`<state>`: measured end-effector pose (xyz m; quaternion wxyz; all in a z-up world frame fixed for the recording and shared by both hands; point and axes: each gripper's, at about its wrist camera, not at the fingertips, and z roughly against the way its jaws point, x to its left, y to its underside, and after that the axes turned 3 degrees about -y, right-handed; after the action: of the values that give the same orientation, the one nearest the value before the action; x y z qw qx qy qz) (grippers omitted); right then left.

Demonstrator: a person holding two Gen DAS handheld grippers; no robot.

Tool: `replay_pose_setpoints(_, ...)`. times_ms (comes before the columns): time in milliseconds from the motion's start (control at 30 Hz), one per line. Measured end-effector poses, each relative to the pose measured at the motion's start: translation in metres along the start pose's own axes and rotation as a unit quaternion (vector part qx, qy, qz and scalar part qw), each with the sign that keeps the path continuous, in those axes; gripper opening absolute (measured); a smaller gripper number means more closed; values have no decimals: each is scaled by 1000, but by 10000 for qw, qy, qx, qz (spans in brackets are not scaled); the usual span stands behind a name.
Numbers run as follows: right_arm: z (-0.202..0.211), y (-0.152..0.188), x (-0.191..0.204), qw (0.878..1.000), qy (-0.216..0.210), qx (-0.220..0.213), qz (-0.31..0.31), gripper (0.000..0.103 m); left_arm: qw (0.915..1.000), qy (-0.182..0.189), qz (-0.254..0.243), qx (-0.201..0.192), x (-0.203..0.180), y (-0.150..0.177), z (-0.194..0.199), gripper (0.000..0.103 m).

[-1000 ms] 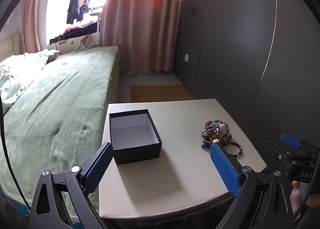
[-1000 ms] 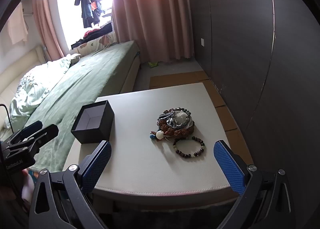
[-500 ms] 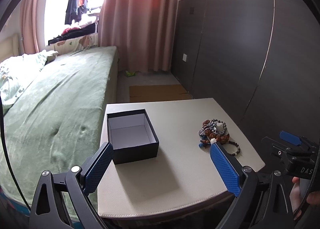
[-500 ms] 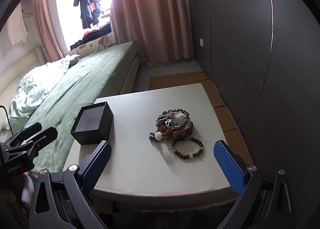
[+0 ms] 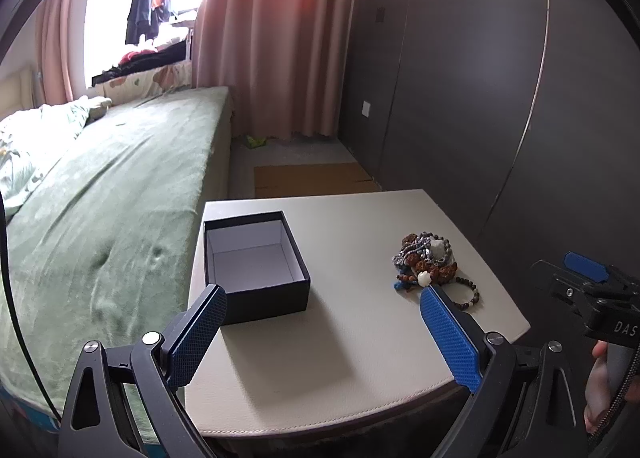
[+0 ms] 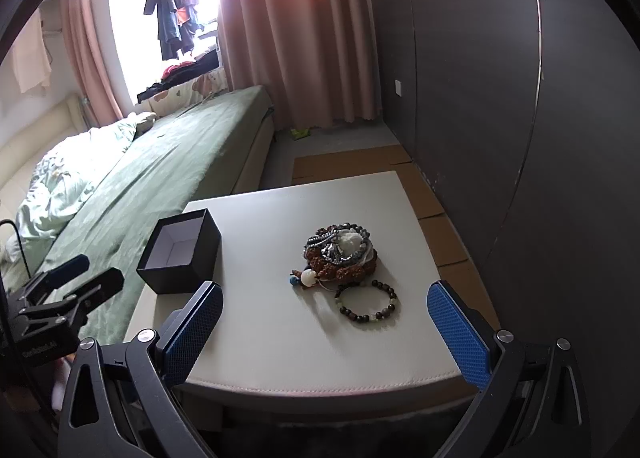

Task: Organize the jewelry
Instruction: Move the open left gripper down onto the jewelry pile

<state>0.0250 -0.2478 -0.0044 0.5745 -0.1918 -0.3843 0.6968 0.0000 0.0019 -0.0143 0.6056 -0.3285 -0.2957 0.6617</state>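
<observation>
Left wrist view: the left gripper (image 5: 322,332) hangs over the near edge of the pale counter (image 5: 360,358), its blue-padded fingers (image 5: 448,338) spread wide with nothing between them. An open black box (image 5: 256,264) with a pale lining sits on the left part of the counter, lid off and empty, its long axis running away from the camera toward the far edge. To the right lies a heap of beaded bracelets (image 5: 424,258), brown, grey and white strands tangled together. A single dark-bead bracelet (image 5: 468,294) lies flat just beside the heap on its near side, partly hidden behind the right finger. The right gripper (image 5: 592,290) shows at the far right edge, with part of a hand (image 5: 600,386) below it. A green bed (image 5: 100,197) runs along the left, pink curtains (image 5: 272,37) hang behind, and a dark wardrobe (image 5: 500,97) fills the right.

Right wrist view: the right gripper (image 6: 324,334) is likewise opened wide and carries nothing, held over the near counter (image 6: 260,338) edge. Here the dark-bead bracelet (image 6: 370,304) shows whole: a closed loop lying flat, with a few pale green beads, touching or nearly touching the heap of beaded bracelets (image 6: 340,254). The black box (image 6: 180,252) stands well apart to the left, at the counter's left edge. The left gripper (image 6: 64,294) appears at the left, over the bed (image 6: 160,161). Cardboard sheets (image 6: 424,193) lie on the floor by the wardrobe (image 6: 520,97).
</observation>
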Motion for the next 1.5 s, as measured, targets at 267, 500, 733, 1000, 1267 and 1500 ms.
replay_pose_setpoints(267, -2, -4, -9, 9997, -125, -68, -182, 103, 9999, 30, -87, 93, -7, -2, -10, 98)
replay_pose_setpoints(500, -2, -16, -47, 9953, -73, -334, -909, 96, 9995, 276, -123, 123, -19, -11, -20, 97)
replay_pose_setpoints(733, -19, -21, -70, 9921, -130, -118, -1242, 88, 9975, 474, -311, 419, -43, -23, -45, 72)
replay_pose_setpoints(1000, -49, -24, -109, 9749, -414, 259, -2173, 75, 9930, 791, -299, 819, -63, -42, -73, 54)
replay_pose_setpoints(1267, -78, -31, -126, 9663, -410, 465, -2497, 74, 9875, 1070, -427, 1073, -90, -62, -107, 50)
replay_pose_setpoints(1500, -106, -37, -138, 9583, -424, 717, -2734, 73, 9797, 1210, -545, 1502, -111, -64, -153, 46)
